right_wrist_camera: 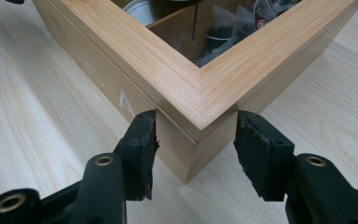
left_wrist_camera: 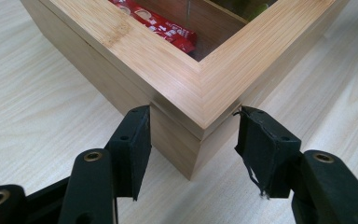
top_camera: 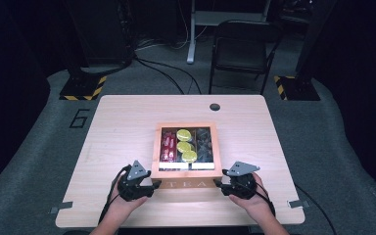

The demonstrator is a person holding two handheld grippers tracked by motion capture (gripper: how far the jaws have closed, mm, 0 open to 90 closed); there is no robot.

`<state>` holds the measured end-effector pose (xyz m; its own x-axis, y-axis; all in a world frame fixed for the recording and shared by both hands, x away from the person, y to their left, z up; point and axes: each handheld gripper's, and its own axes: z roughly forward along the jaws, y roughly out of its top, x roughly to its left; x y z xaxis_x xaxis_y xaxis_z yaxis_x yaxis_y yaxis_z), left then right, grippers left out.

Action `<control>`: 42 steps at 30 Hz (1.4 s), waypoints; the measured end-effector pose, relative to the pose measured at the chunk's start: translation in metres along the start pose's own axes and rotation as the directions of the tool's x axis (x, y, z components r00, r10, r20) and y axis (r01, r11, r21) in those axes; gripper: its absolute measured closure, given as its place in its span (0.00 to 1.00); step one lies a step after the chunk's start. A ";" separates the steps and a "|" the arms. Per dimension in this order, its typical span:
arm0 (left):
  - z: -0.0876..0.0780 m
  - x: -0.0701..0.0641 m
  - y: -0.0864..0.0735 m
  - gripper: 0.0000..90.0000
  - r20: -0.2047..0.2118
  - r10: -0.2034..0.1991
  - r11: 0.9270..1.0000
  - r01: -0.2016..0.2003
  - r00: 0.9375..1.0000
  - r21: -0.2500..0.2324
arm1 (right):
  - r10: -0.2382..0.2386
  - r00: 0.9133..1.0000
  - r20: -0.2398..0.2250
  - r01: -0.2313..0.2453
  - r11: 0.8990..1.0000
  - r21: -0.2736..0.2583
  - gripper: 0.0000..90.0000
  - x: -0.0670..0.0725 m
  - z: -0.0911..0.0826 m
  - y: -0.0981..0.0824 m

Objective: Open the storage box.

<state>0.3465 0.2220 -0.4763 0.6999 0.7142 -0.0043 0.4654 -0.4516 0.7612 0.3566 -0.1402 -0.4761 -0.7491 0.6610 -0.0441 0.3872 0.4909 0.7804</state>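
Straddling the bamboo tea box's [top_camera: 186, 184] near corners, left gripper [left_wrist_camera: 193, 128] and right gripper [right_wrist_camera: 196, 126] pressed half-open jaws against its walls.

Bare table [top_camera: 122, 127] left, right and beyond the bamboo tea box [top_camera: 186, 183]; near corners blocked by left gripper [top_camera: 152, 184] and right gripper [top_camera: 219, 184]; folding chair [top_camera: 242, 46] well behind.

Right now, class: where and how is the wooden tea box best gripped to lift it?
Grip the tea box at its two near corners, from the person's side: left gripper and right gripper each straddle a corner. Its width and flat walls likely favour a balanced two-handed hold.
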 end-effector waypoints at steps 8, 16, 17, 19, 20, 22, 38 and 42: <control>-0.004 -0.001 0.002 0.49 -0.002 0.001 1.000 -0.001 1.000 -0.028 | 0.032 0.999 -0.010 -0.032 0.999 -0.013 0.54 -0.001 -0.002 0.002; -0.008 -0.002 0.005 0.56 -0.018 -0.016 0.996 0.014 1.000 -0.083 | 0.055 0.998 0.006 -0.054 0.997 -0.061 0.59 0.000 -0.007 0.005; -0.008 -0.002 0.005 0.55 -0.018 -0.016 0.996 0.014 1.000 -0.083 | 0.055 0.998 0.006 -0.054 0.997 -0.061 0.59 0.000 -0.007 0.005; -0.009 -0.003 0.006 0.55 -0.034 -0.011 0.995 0.008 0.999 -0.097 | 0.056 0.998 0.008 -0.055 0.996 -0.071 0.59 0.000 -0.008 0.006; -0.010 -0.003 0.006 0.54 -0.034 -0.011 0.995 0.008 0.999 -0.103 | 0.059 0.998 0.010 -0.058 0.995 -0.079 0.59 0.000 -0.008 0.007; -0.011 -0.003 0.007 0.54 -0.030 -0.028 0.993 0.025 0.999 -0.114 | 0.062 0.998 0.011 -0.061 0.995 -0.084 0.59 0.000 -0.010 0.008; -0.032 0.001 0.032 0.51 -0.066 -0.018 0.982 0.005 0.998 -0.188 | 0.042 0.998 0.056 -0.032 0.986 -0.165 0.56 -0.005 -0.026 0.033; -0.035 0.003 0.037 0.52 -0.059 -0.022 0.981 0.010 0.998 -0.194 | 0.056 0.998 0.035 -0.049 0.984 -0.170 0.56 -0.010 -0.030 0.040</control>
<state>0.3471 0.2261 -0.4257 0.6562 0.7544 0.0174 0.3587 -0.3321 0.8724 0.3637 -0.1443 -0.4254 -0.7069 0.7069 -0.0224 0.3263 0.3541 0.8764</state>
